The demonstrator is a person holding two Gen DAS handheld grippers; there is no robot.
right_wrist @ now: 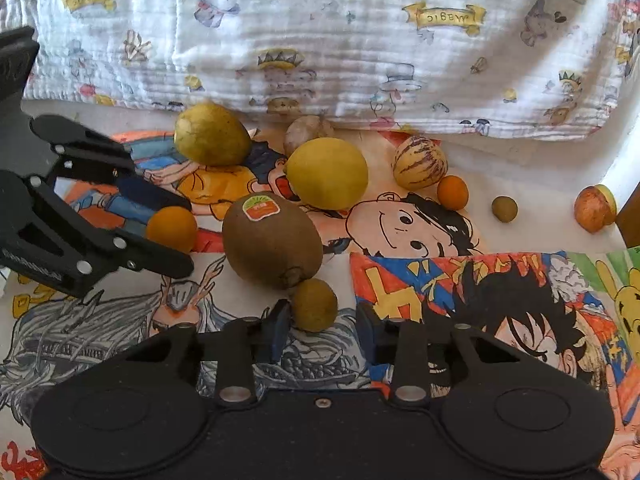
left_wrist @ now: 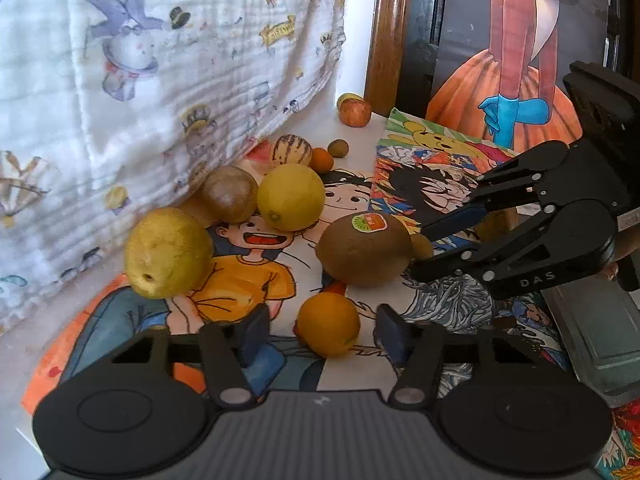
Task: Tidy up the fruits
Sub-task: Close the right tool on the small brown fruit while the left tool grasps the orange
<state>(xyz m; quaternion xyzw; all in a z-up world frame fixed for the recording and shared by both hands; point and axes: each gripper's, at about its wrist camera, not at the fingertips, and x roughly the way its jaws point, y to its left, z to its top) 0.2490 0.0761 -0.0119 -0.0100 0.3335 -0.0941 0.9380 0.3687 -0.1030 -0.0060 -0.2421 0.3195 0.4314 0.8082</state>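
Nearest the left wrist camera, the small orange sits between the two fingers of the left hand-held gripper; the pads stand a little clear of it on both sides, so the jaws are apart around the fruit and not yet clamped. Nearest the right wrist camera, the right hand-held gripper brackets a small greenish-brown round fruit: its left pad touches or nearly touches the fruit, while a gap shows on the right, so I judge this grasp also unfinished. That fruit lies touching the near side of the kiwi, which carries a sticker on top. Farther off on the drawing-covered desk lie a lemon, a pear, a brown round fruit against the hanging patterned cloth, a striped melon-like fruit, a second small orange, another small green fruit and, far right, a reddish fruit. The step in hand looks like a two-handed pick-up of the two smallest near fruits. Next, each pair of jaws should press evenly on its fruit, then lift straight up; the right one needs care not to nudge the kiwi, which could roll. Where the fruits are to go is not shown.
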